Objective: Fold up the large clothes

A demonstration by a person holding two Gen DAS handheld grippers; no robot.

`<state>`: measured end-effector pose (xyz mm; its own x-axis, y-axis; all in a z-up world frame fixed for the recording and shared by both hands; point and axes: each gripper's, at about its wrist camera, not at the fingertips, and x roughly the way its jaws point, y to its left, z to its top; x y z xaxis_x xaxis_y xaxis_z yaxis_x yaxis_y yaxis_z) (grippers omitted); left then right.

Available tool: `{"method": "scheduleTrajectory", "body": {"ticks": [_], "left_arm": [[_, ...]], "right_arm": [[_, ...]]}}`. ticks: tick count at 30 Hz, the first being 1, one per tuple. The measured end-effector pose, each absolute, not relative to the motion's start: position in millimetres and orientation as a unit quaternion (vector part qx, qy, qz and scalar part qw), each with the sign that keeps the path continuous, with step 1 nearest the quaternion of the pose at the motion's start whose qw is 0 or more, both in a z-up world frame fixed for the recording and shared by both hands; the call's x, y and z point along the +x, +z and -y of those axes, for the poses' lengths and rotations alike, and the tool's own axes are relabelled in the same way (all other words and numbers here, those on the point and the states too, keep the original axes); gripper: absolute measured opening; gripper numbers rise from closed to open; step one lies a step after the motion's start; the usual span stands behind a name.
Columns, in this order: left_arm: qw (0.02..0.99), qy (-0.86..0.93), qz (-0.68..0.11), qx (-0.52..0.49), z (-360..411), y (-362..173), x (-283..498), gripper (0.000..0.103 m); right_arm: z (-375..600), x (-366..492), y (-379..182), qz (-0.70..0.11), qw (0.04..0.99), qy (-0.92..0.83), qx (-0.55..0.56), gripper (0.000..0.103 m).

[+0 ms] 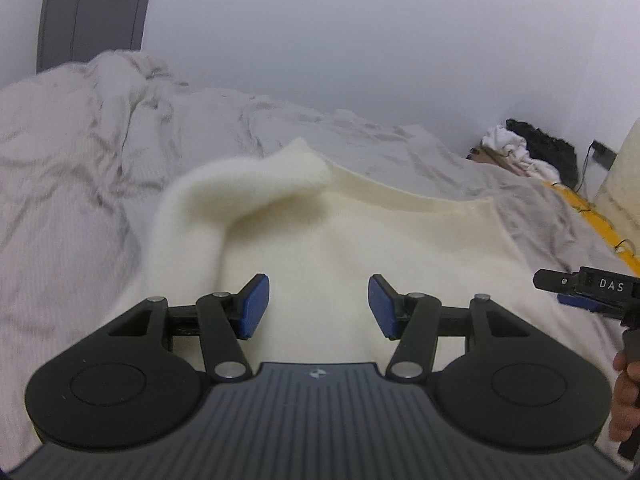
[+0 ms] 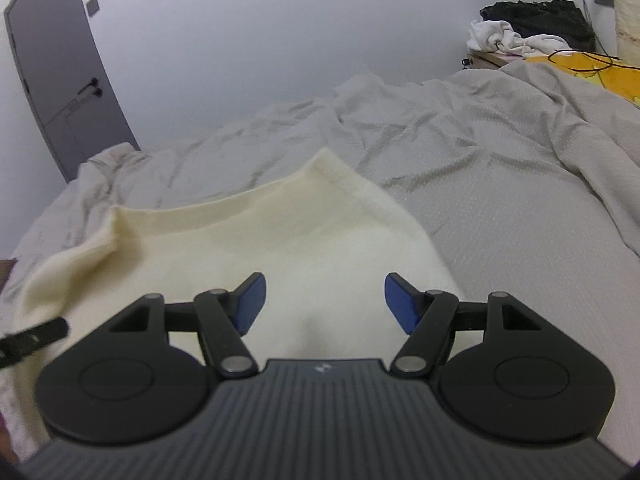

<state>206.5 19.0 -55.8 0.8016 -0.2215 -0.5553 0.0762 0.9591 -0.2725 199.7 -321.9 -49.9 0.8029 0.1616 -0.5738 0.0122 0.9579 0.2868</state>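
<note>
Left wrist view: the cream fuzzy knit sweater [image 1: 320, 240] lies on the rumpled grey bed [image 1: 80, 200]; left gripper [image 1: 319, 306] and right gripper [image 2: 325, 304] fingers are parted, holding nothing.

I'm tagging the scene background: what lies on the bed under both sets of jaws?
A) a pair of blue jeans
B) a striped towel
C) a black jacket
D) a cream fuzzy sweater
D: a cream fuzzy sweater is spread on the rumpled pale bedding, showing between both sets of open jaws.
</note>
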Motion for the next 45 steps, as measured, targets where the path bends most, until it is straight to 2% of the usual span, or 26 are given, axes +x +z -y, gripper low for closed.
{"method": "scheduleTrajectory", "body": {"ticks": [11, 15, 16, 20, 21, 24, 31, 41, 45], "left_arm": [[0.931, -0.115, -0.314, -0.144, 0, -47, 146, 0.062], [0.92, -0.122, -0.331, -0.17, 3, -52, 132, 0.067], [0.917, -0.125, -0.338, -0.173, 4, -54, 130, 0.069], [0.907, -0.131, -0.355, -0.184, 8, -63, 131, 0.085], [0.903, -0.134, -0.359, -0.194, 7, -65, 132, 0.089], [0.894, -0.14, -0.364, -0.222, 3, -70, 138, 0.093], [0.877, -0.145, -0.371, -0.268, -7, -74, 144, 0.094], [0.862, -0.142, -0.383, -0.299, -12, -79, 156, 0.094], [0.861, -0.141, -0.382, -0.304, -14, -81, 156, 0.094]], "right_arm": [[325, 123, -37, -0.315, 0.911, 0.086, 0.25, 0.069], [326, 110, -44, -0.336, 0.898, 0.084, 0.271, 0.071], [327, 108, -47, -0.344, 0.892, 0.081, 0.281, 0.079], [332, 103, -65, -0.368, 0.864, 0.062, 0.336, 0.095], [333, 105, -70, -0.376, 0.856, 0.064, 0.35, 0.103], [333, 114, -86, -0.392, 0.827, 0.073, 0.396, 0.103], [341, 126, -105, -0.378, 0.787, 0.057, 0.484, 0.103], [329, 123, -107, -0.395, 0.768, 0.07, 0.499, 0.103], [334, 118, -118, -0.415, 0.716, 0.088, 0.554, 0.103]]}}
